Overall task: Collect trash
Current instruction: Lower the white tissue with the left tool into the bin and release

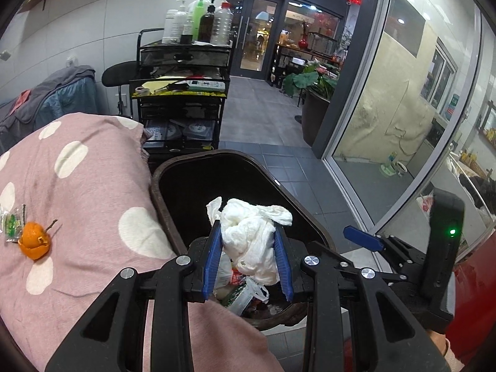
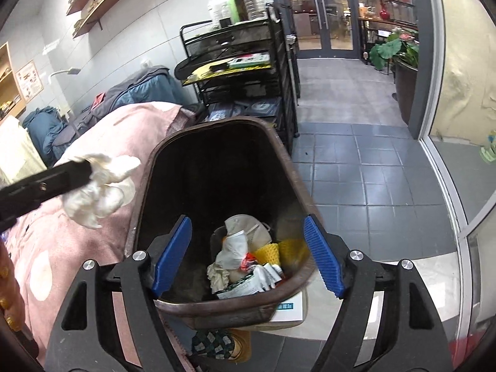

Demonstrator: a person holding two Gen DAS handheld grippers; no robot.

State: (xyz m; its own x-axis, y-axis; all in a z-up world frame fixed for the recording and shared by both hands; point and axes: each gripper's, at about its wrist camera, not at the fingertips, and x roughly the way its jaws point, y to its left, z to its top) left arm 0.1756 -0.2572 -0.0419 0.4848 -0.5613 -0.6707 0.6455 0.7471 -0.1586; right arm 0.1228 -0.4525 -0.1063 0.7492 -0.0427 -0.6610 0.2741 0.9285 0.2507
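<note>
Orange peel [image 1: 34, 241] on dotted blanket [image 1: 93, 192]

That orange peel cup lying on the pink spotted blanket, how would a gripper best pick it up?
Grip the orange peel cup across its rounded sides, coming down from above. It sits open side up on the soft pink spotted blanket, with a twig and a green wrapper close beside it, so a level approach would snag those.

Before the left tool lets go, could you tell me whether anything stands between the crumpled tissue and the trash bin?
Nothing visible does. The left tool holds the crumpled tissue near the trash bin, whose mouth is open; trash lies only at its bottom.
</note>
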